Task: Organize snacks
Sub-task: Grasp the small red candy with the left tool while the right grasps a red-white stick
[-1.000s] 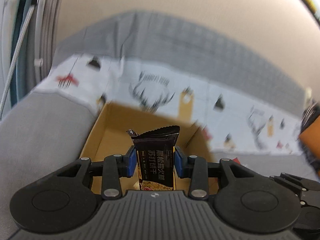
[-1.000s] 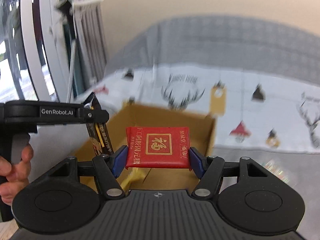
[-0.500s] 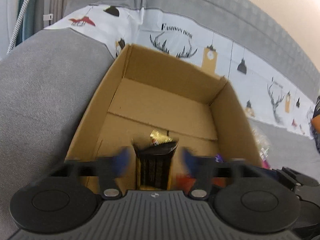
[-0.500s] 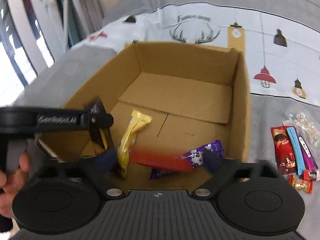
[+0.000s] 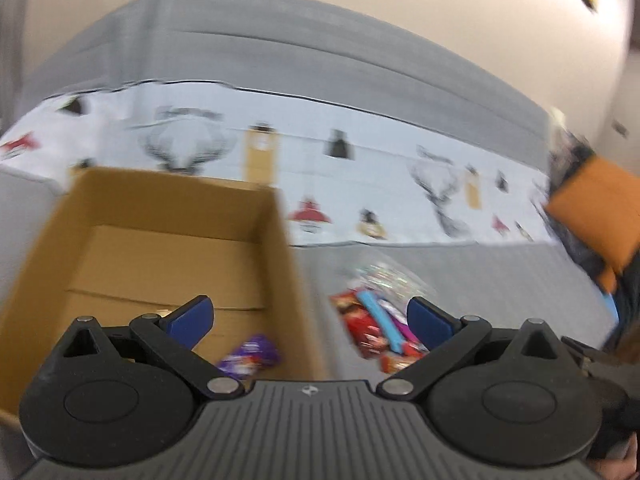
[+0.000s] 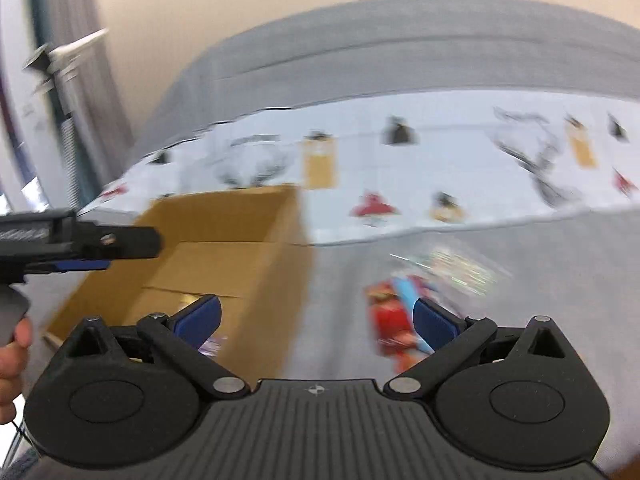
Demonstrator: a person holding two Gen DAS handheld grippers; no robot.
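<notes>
An open cardboard box (image 5: 280, 248) stands on the grey sofa at the left; it also shows in the right wrist view (image 6: 276, 264). A purple snack packet (image 5: 250, 356) lies inside it. A pile of loose snacks (image 5: 380, 320), red, blue and purple, lies on the seat to the right of the box, blurred in the right wrist view (image 6: 404, 312). My left gripper (image 5: 310, 320) is open and empty above the box's right wall. My right gripper (image 6: 316, 320) is open and empty, between box and pile. The left gripper shows from the side in the right wrist view (image 6: 80, 240).
A white cloth with deer and lamp prints (image 5: 360, 168) covers the sofa back. An orange cushion (image 5: 596, 204) sits at the far right. A window frame and curtain (image 6: 52, 92) stand at the left. Both views are motion-blurred.
Both grippers dipped over the box, opened and released the black bar and the red packet into it. They have since lifted and swung right toward the loose pile, empty.
</notes>
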